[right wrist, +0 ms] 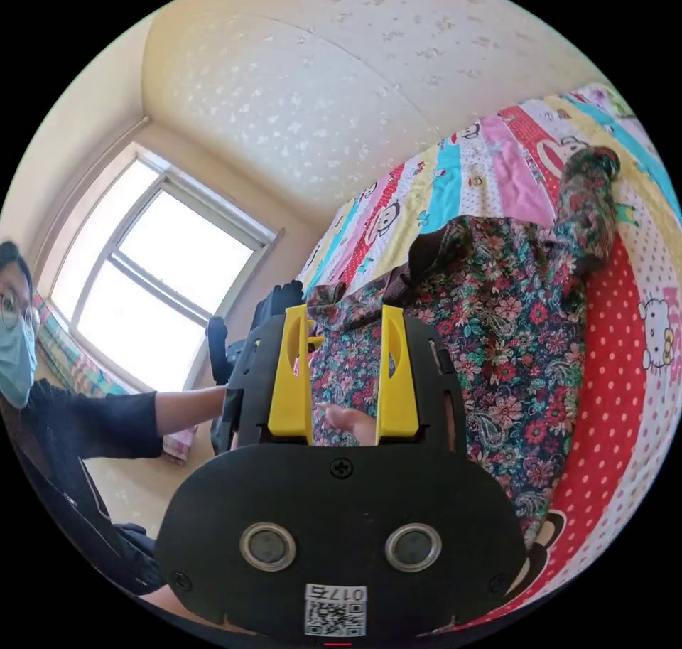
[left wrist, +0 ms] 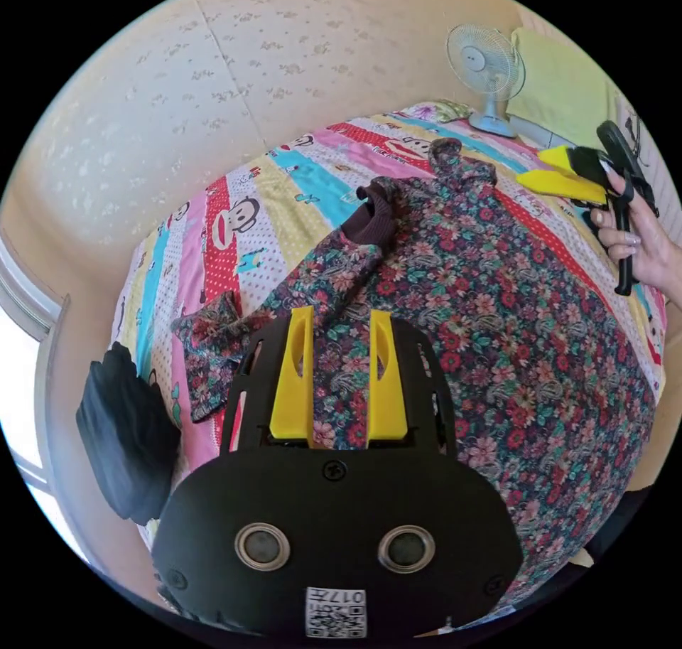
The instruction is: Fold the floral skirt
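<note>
The floral skirt point(left wrist: 497, 308) lies spread over the bed, a dark garment of red and pink flowers with a maroon-lined opening point(left wrist: 369, 215) at its far end. My left gripper point(left wrist: 341, 316) hovers over the skirt's near left part, yellow jaws apart and open, floral cloth showing between them. My right gripper point(left wrist: 533, 167) is held in a hand point(left wrist: 639, 240) above the bed's right side, its yellow jaws spread. In the right gripper view, that gripper point(right wrist: 346, 313) is open above the skirt point(right wrist: 511, 336), with a fingertip point(right wrist: 348, 420) showing low between the jaws.
The bed carries a striped cartoon sheet point(left wrist: 234, 229). A small fan point(left wrist: 486, 66) stands at the far corner. A dark bundle point(left wrist: 124, 443) hangs off the bed's left side. A person's forearm point(right wrist: 188, 401) reaches in below a bright window point(right wrist: 156, 279).
</note>
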Demonstrator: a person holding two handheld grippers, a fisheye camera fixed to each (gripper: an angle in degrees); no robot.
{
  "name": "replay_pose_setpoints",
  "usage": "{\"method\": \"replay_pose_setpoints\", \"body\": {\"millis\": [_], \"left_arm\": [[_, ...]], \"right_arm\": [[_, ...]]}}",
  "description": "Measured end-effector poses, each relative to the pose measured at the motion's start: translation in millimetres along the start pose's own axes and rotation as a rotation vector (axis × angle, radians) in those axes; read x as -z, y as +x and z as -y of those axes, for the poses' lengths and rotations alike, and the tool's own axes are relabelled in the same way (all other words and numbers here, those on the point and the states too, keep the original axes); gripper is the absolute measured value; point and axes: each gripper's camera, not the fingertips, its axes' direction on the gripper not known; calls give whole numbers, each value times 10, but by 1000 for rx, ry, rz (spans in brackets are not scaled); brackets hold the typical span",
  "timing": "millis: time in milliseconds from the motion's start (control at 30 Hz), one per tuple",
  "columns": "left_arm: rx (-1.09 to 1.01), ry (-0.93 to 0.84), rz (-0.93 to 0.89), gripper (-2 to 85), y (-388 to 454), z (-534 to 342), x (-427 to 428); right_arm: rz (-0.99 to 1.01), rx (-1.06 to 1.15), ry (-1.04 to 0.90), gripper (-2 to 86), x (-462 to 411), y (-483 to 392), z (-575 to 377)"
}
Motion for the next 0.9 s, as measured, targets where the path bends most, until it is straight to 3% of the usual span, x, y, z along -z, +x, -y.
{"method": "replay_pose_setpoints", "body": {"millis": [200, 333, 467, 533, 633, 800, 900], "left_arm": [[-60, 32, 36, 103, -60, -48, -664], [-38, 73, -94, 62, -242, -233, -1022], [-9, 112, -98, 5, -507, -300, -1062], [55, 226, -92, -1, -846, -252, -875], [109, 241, -118, 1, -1407, -148, -910], [422, 157, -170, 37, -2390, -439, -1438], [606, 204, -195, 68, -2820, -1066, -1605]], "right_arm": [[75, -79, -1, 148, -588, 567, 281], [2, -30, -94, 135, -988, 582, 447], [19, -12, -117, 56, -1149, 421, 761], [-22, 55, -23, 49, -1083, 177, 1000], [-41, 132, -1, 48, -1171, -142, 1540], [12, 12, -222, 116, -1721, 207, 2077], [119, -91, -37, 143, -1543, 482, 1859]]}}
